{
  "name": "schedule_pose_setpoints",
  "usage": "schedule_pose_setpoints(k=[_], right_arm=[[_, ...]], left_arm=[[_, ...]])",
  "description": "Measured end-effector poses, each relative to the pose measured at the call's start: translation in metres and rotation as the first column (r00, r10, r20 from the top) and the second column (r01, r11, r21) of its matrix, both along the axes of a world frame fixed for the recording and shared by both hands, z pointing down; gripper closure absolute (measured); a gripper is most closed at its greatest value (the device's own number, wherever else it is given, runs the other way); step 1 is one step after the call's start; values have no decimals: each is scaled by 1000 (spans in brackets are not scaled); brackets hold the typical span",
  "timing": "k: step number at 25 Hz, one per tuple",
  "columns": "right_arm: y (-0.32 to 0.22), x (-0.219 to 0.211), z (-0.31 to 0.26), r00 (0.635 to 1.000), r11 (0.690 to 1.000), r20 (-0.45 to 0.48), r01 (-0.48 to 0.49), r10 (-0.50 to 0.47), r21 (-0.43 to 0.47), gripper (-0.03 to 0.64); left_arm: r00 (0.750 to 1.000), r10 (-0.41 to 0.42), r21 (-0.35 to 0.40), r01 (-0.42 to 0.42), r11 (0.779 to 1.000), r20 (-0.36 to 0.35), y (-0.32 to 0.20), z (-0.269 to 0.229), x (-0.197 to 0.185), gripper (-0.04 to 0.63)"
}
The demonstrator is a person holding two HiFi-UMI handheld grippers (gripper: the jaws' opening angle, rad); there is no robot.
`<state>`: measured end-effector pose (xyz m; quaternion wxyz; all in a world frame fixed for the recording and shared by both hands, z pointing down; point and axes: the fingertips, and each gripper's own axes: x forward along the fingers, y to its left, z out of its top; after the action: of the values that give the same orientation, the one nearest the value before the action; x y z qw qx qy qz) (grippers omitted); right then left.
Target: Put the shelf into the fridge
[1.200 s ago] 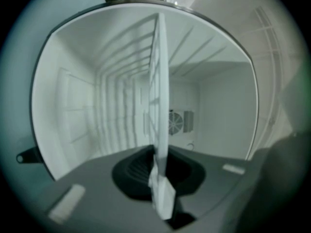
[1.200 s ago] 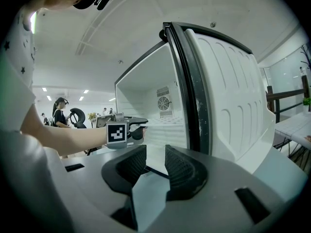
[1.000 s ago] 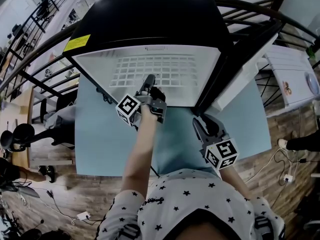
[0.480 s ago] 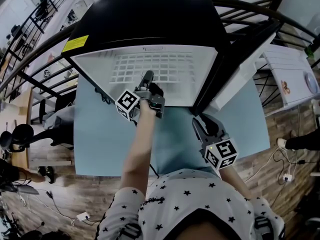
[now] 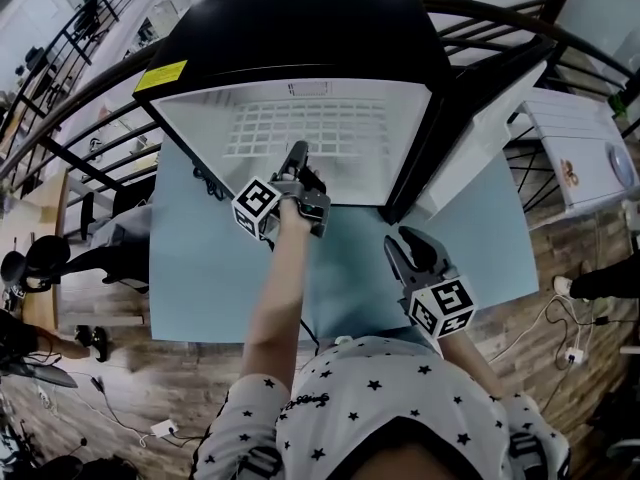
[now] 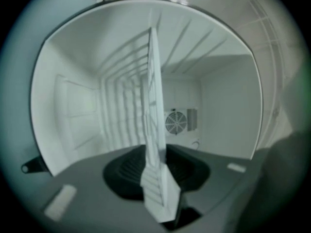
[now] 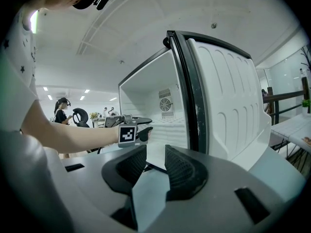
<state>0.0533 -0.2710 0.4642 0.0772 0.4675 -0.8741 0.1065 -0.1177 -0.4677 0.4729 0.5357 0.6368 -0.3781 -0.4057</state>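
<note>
The white wire shelf [image 5: 300, 130] lies inside the open fridge [image 5: 300, 28]. In the left gripper view I see this shelf [image 6: 154, 106] edge-on, running back toward the rear wall. My left gripper [image 5: 296, 154] is at the shelf's front edge. The jaws of the left gripper [image 6: 158, 178] are opening; the edge is still between them and the pads no longer press on it. My right gripper [image 5: 405, 248] hangs open and empty over the blue mat [image 5: 200, 268], beside the fridge door [image 5: 470, 138]. In the right gripper view the right gripper [image 7: 151, 166] points at the fridge opening.
A round fan [image 6: 173, 123] sits on the fridge's rear wall. The white-lined door [image 7: 223, 101] stands open to the right of the opening. Black railings [image 5: 90, 98] run behind and beside the fridge. Cables and a power strip [image 5: 575, 353] lie on the wooden floor.
The left gripper stays at the shelf's front edge and the right gripper holds its place; only the head view has shifted slightly.
</note>
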Motion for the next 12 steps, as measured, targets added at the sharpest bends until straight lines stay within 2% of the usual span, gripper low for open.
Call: schedule_pose_setpoints(k=[3,9,12], right_arm=[[10,-5,-2,1000,1000,0,10,-10,7,495],[29,-14,-5,1000,999,5,31,-31,15,495],[40,-20,-6,999,999,11,39,-40,16,499]], left_arm=[[1000,1,6,-1,1000,25,20,2,-2,472],[987,18,8,-19,1000,162,74,8,1,477],[969,7,-16,-3,1000,248,105,16,-5,525]])
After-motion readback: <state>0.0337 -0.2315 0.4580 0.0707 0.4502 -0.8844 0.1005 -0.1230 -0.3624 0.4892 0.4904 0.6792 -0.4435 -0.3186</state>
